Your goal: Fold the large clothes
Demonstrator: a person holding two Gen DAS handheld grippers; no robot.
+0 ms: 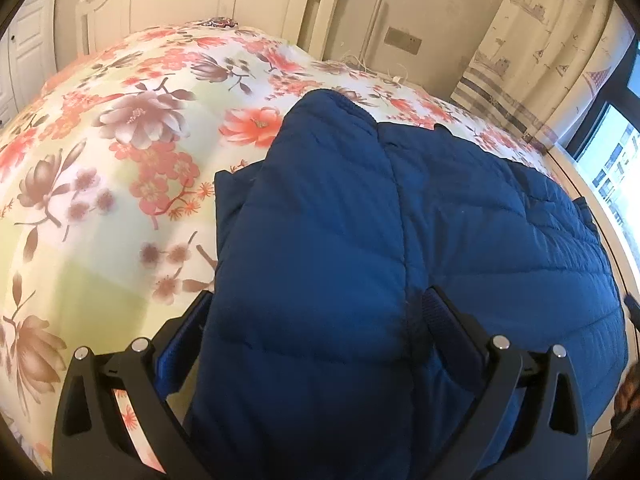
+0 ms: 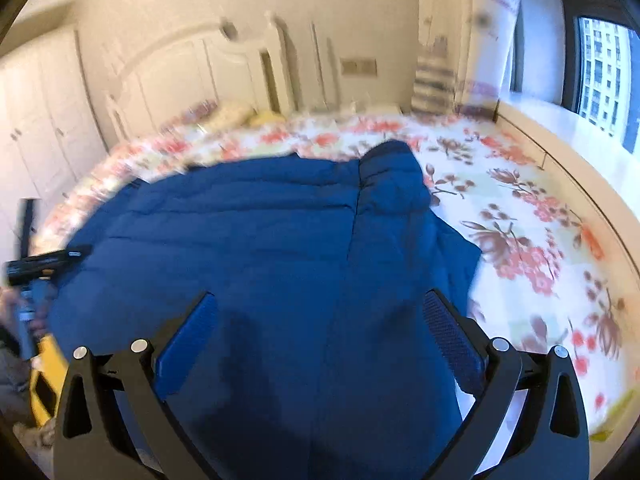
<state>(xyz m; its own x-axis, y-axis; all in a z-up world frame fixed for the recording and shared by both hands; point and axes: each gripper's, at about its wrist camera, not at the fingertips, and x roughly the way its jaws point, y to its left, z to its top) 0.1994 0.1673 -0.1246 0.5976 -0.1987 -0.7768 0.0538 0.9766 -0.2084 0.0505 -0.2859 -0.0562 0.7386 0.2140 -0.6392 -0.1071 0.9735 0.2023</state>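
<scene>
Mid-fold: blue padded jacket spread on the floral bed, filling centre and lower frame. Left gripper wide open, bulky fabric bulging between fingers; right gripper wide open, holding nothing. Next, probably: closing on near edge.

- The navy quilted padded jacket runs off the bottom edge of the left wrist view, so its near hem is unseen.
- The jacket covers the inner pad of the left gripper; whether the pads press it cannot be told.
- In the right wrist view the far edge of the floral bedspread and the cream headboard are smeared by motion blur.
- A black device at the left edge is cut off and blurred.
</scene>
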